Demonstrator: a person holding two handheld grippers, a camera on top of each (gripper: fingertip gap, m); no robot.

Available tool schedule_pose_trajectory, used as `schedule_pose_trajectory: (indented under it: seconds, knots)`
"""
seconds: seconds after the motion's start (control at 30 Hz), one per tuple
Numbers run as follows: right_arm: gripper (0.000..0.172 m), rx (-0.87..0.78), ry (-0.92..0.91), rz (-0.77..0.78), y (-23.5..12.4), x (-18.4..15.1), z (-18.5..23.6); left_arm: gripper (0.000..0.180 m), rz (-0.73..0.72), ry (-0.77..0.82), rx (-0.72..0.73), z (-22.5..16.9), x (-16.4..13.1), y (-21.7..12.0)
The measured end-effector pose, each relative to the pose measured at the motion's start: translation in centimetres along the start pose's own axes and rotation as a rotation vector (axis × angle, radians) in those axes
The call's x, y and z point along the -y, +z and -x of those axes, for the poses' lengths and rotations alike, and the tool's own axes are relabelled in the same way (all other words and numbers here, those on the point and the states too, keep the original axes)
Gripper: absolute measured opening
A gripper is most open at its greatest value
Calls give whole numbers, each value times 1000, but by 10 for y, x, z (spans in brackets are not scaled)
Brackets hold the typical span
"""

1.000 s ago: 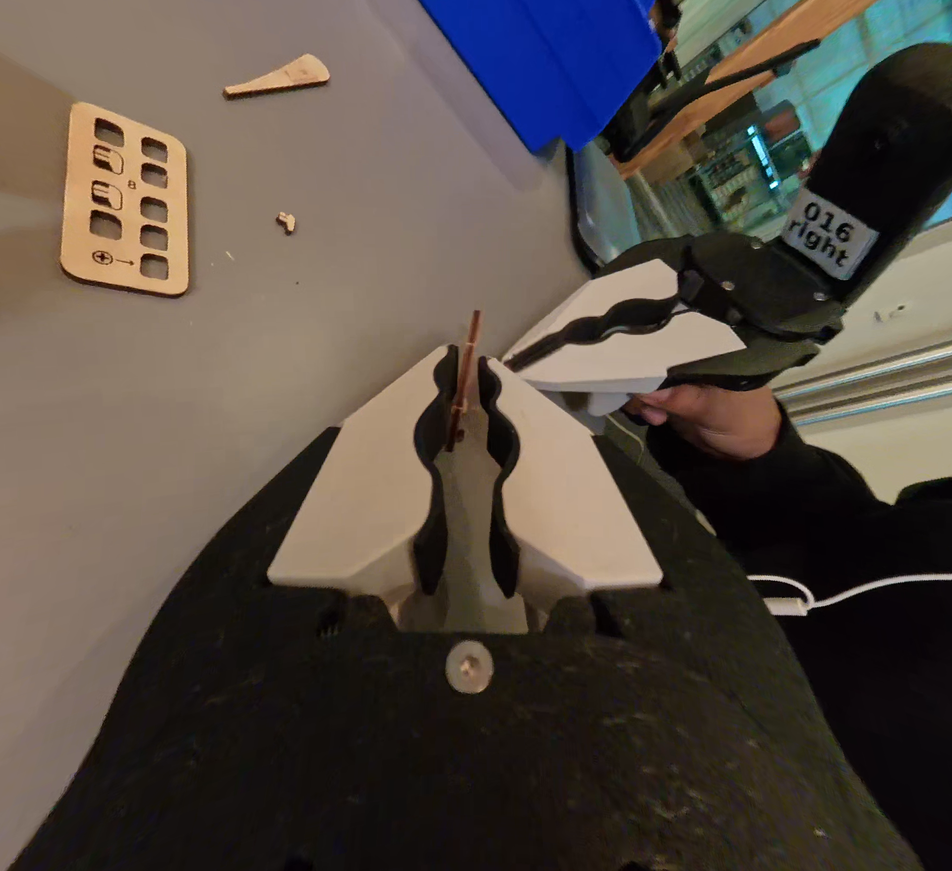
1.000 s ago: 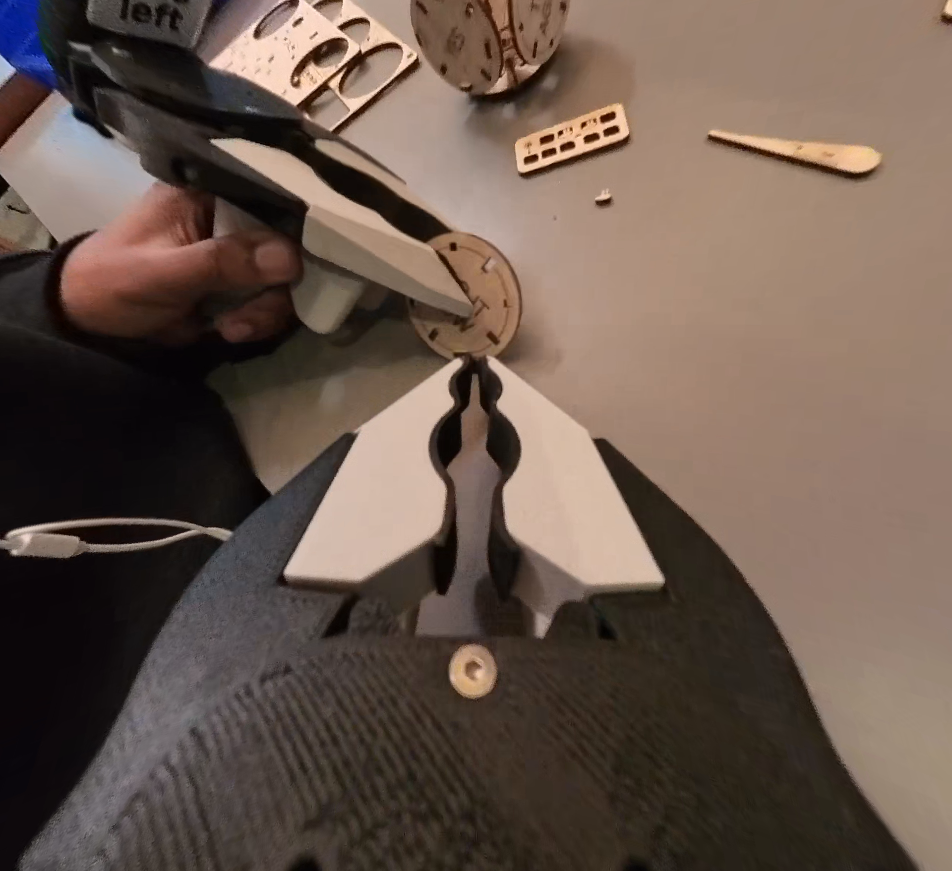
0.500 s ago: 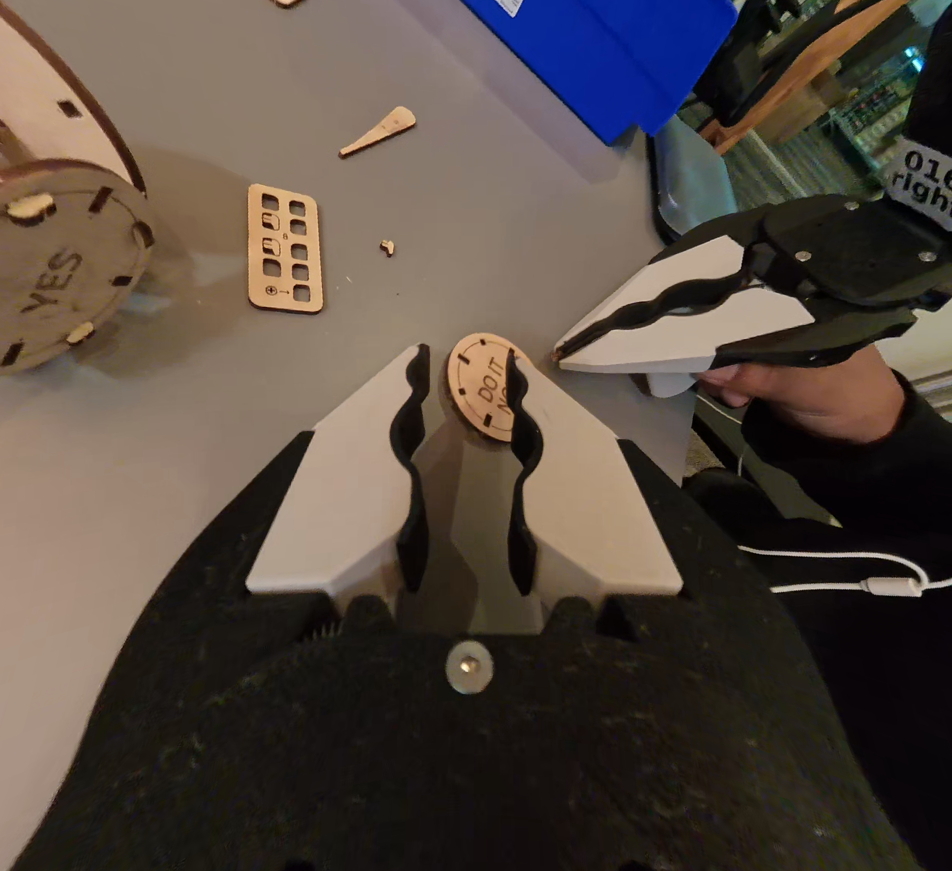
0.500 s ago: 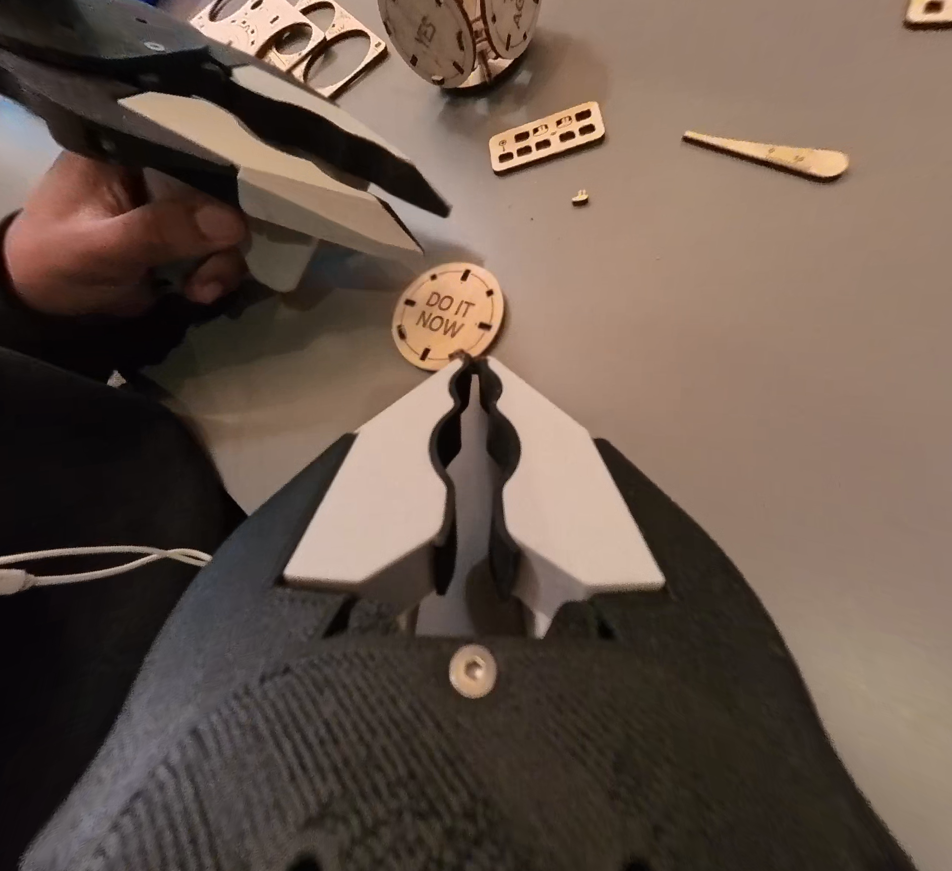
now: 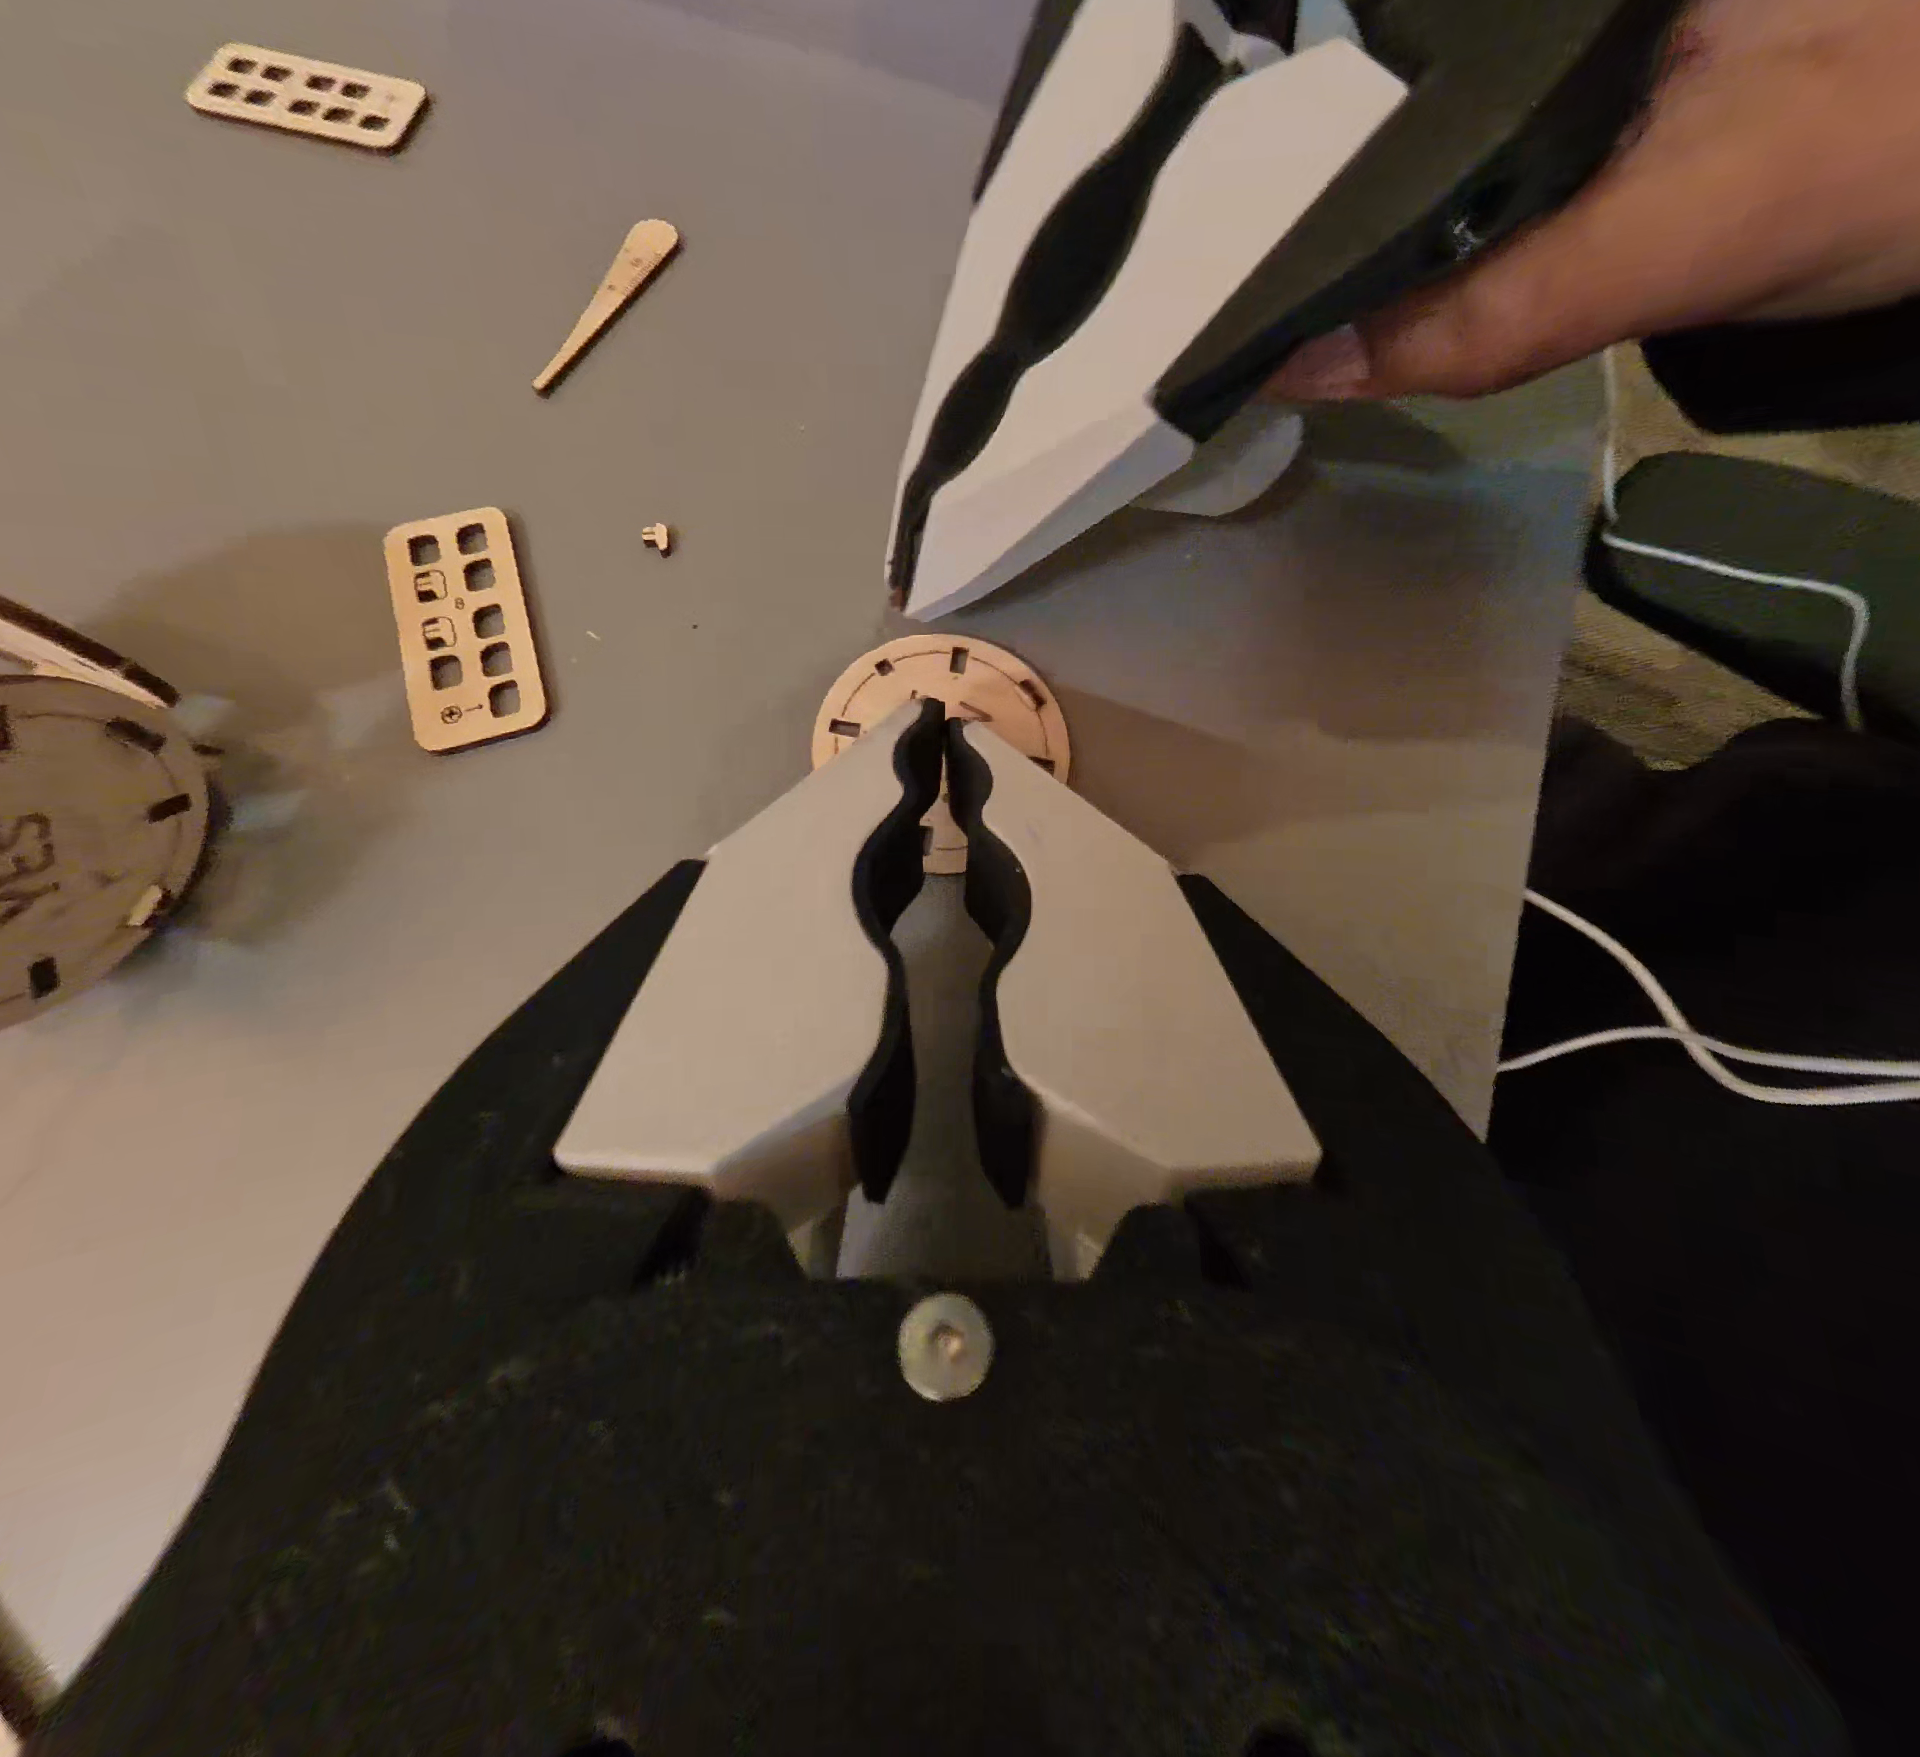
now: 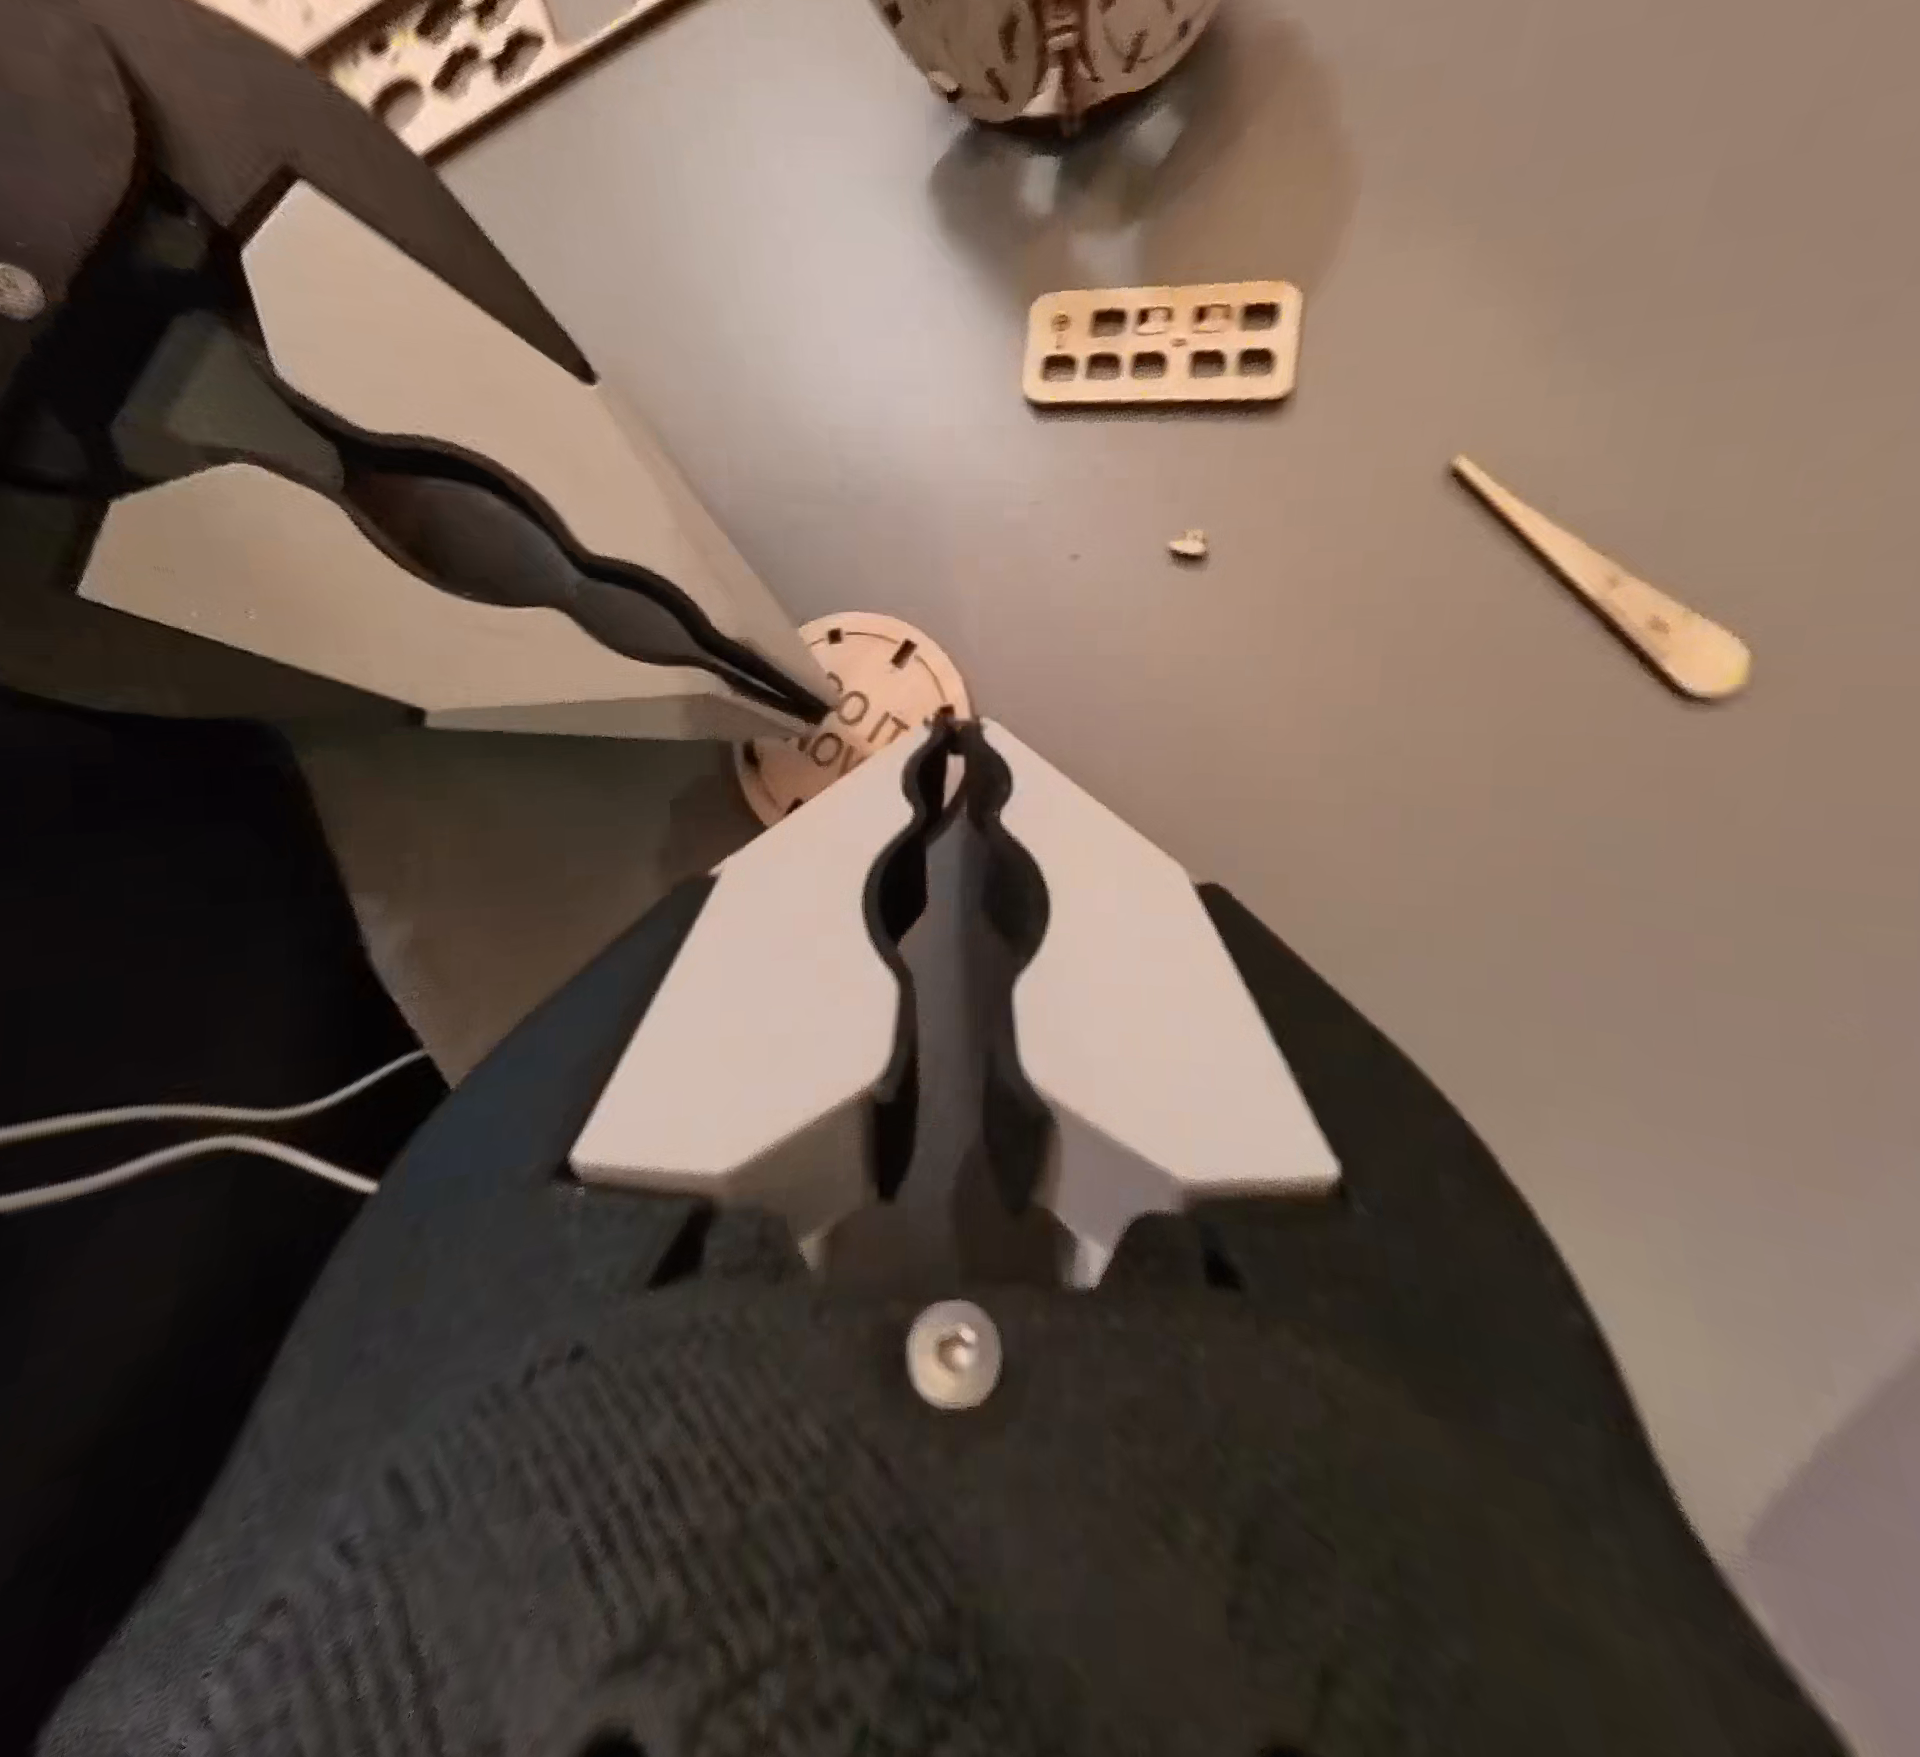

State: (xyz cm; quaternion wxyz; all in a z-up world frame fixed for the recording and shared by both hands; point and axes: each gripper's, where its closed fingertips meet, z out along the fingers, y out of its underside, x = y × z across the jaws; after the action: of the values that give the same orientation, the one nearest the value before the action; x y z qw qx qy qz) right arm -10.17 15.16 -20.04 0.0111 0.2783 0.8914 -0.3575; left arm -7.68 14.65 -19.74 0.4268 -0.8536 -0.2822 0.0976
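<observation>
Both tongs are clenched with nothing between their pads. The left gripper has its closed tips over the middle of a small round wooden disc lying flat on the grey table near its edge. The right gripper has its closed tips just beside the disc's rim; a slotted wooden strip and a tapered wooden stick lie farther off.

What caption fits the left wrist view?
Closed left gripper over a round wooden disc flat on the grey table, closed right gripper beside it.

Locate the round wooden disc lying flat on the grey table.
The disc lies flat near the table's edge, under the left gripper's shut fingers, with the right gripper's tips at its rim.
</observation>
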Motion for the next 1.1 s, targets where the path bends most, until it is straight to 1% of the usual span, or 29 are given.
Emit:
schedule_pose_trajectory:
  seconds: [0.17, 0.27, 0.37, 0.53, 0.63, 0.73, 0.87, 0.97, 1.1]
  knots:
    - [1, -9, -126, 140, 5, -2, 3, 0, 56, 86, 81, 1, -6, 6]
    - [1, 0, -150, 177, 6, -1, 4, 0, 77, 156, 147, 2, -9, 7]
    - [1, 7, -151, 209, 8, -2, 4, 0, 79, 193, 178, 2, -9, 7]
    - [1, -2, -167, 275, 11, -4, 2, 0, 78, 173, 141, -1, -10, 7]
    - [1, 19, -161, 329, 10, -5, 4, 0, 77, 158, 128, -1, -10, 7]
    - [1, 25, -176, 387, 11, -6, 6, 0, 77, 174, 141, -1, -10, 7]
    - [1, 6, -218, 450, 11, -6, 5, 0, 80, 246, 183, 0, -11, 7]
    - [1, 21, -213, 496, 11, -7, 5, 0, 80, 240, 176, -1, -11, 7]
    - [1, 46, -198, 522, 12, -7, 6, 0, 80, 222, 160, -1, -11, 7]
